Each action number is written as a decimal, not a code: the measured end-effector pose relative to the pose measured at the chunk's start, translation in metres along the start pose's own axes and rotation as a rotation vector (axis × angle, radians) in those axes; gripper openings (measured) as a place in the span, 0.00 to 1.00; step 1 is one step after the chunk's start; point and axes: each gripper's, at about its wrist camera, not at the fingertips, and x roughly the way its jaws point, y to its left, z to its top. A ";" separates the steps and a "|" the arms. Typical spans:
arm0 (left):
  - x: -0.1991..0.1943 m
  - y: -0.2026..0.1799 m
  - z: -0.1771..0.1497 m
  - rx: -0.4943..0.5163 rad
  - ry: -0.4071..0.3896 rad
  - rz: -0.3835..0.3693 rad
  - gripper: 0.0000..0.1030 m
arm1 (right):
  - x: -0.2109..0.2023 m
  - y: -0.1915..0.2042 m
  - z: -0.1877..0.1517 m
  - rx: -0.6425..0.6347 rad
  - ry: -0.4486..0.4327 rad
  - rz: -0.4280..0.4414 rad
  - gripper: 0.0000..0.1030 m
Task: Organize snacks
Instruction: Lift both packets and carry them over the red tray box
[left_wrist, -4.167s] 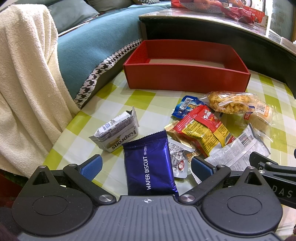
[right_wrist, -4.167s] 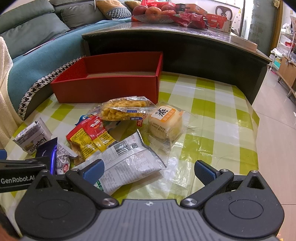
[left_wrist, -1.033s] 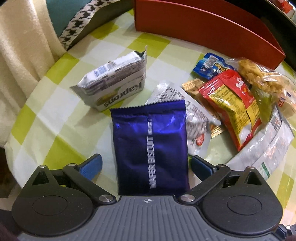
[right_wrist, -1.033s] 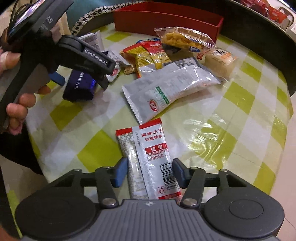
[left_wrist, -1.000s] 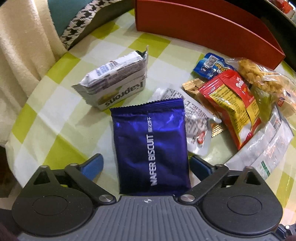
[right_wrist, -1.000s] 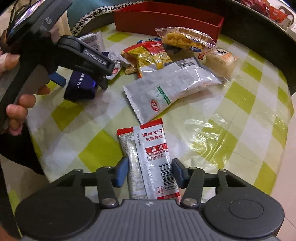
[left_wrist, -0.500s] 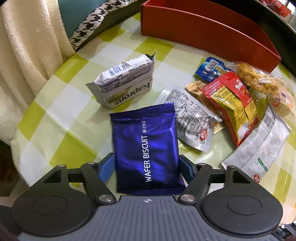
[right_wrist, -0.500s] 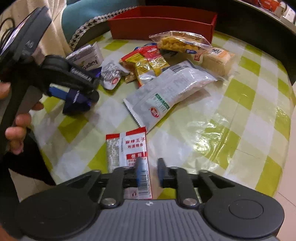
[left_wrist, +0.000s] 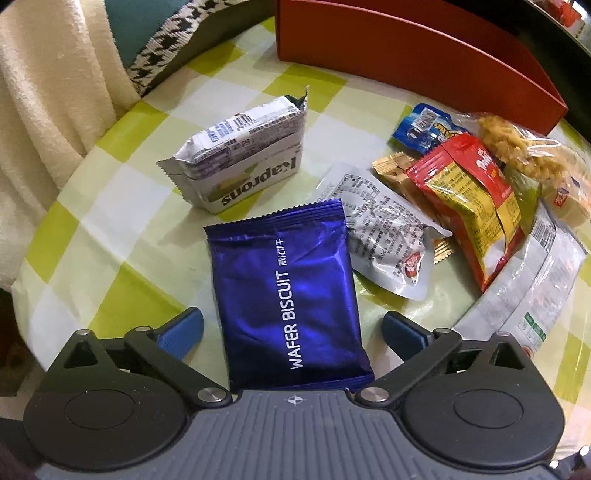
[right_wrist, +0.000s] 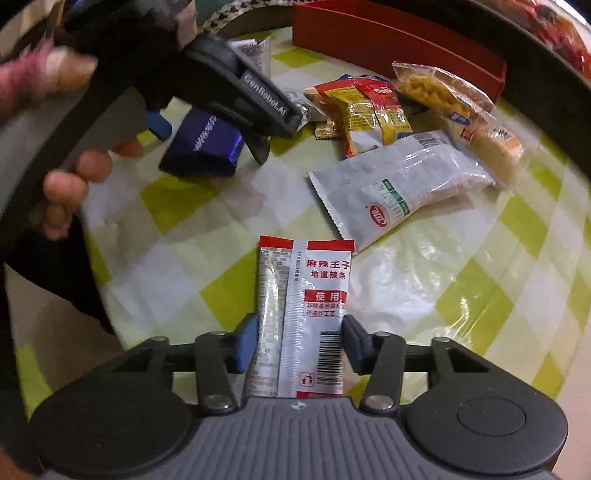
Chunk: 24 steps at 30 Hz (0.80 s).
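A blue wafer biscuit packet (left_wrist: 291, 291) lies on the checked tablecloth between the fingers of my left gripper (left_wrist: 291, 332), which is open with a gap on each side of the packet. It also shows in the right wrist view (right_wrist: 203, 146) under the left gripper. My right gripper (right_wrist: 299, 343) is open, with its pads close beside a red-and-white spicy strip packet (right_wrist: 306, 314). A red box (left_wrist: 424, 55) stands at the far side of the table.
A silver Kaprons pack (left_wrist: 243, 155), a red-yellow snack bag (left_wrist: 469, 199), a small silver pouch (left_wrist: 391, 243), a clear bag of yellow snacks (right_wrist: 436, 88), a long white packet (right_wrist: 406, 184) and a wrapped bun (right_wrist: 495, 140) lie on the table. A cream towel (left_wrist: 44, 92) hangs left.
My left gripper closed toward the blue packet half a second ago and has opened again. My right gripper was nearly shut on the red-and-white packet and has opened around it.
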 end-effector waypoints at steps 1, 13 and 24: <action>-0.002 0.002 0.000 -0.001 -0.007 0.004 0.92 | -0.002 0.000 0.000 0.000 -0.011 -0.005 0.48; -0.025 0.016 -0.009 -0.057 -0.017 -0.038 0.73 | -0.026 -0.016 0.010 0.081 -0.126 0.031 0.47; -0.063 -0.001 -0.004 -0.032 -0.095 -0.054 0.73 | -0.046 -0.045 0.051 0.145 -0.241 0.006 0.47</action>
